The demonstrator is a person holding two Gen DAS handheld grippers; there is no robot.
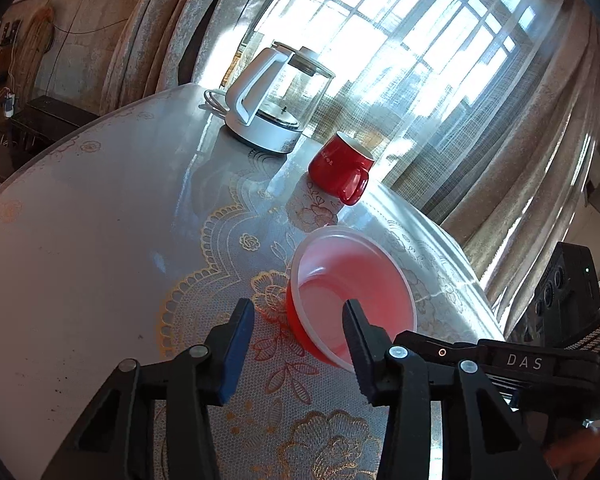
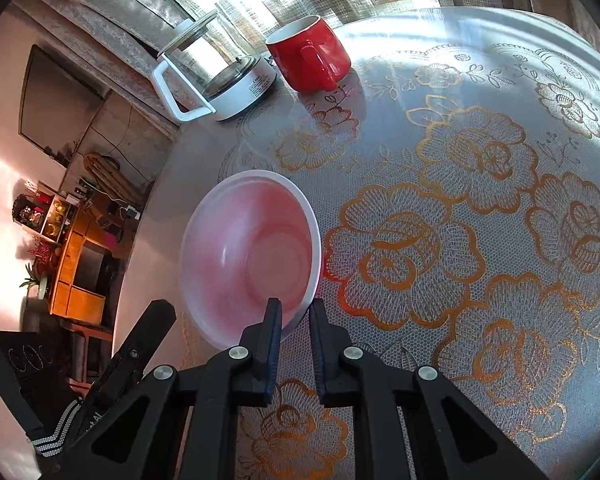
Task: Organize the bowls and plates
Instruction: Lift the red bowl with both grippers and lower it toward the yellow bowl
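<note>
Red plastic, translucent and pale inside, makes up the bowl (image 2: 252, 256) at the lower centre of both views on the lace-patterned table (image 2: 480, 184), its near rim hidden behind the fingers. The right gripper (image 2: 296, 312) is pinched nearly shut on that rim — one finger inside the bowl, one outside — while the left gripper (image 1: 300, 312) is part-open astride the opposite wall; whether its pads touch cannot be told. Beyond stand a red mug (image 1: 340, 168) and a glass kettle (image 1: 276, 100) — window glare washes out its top.
</note>
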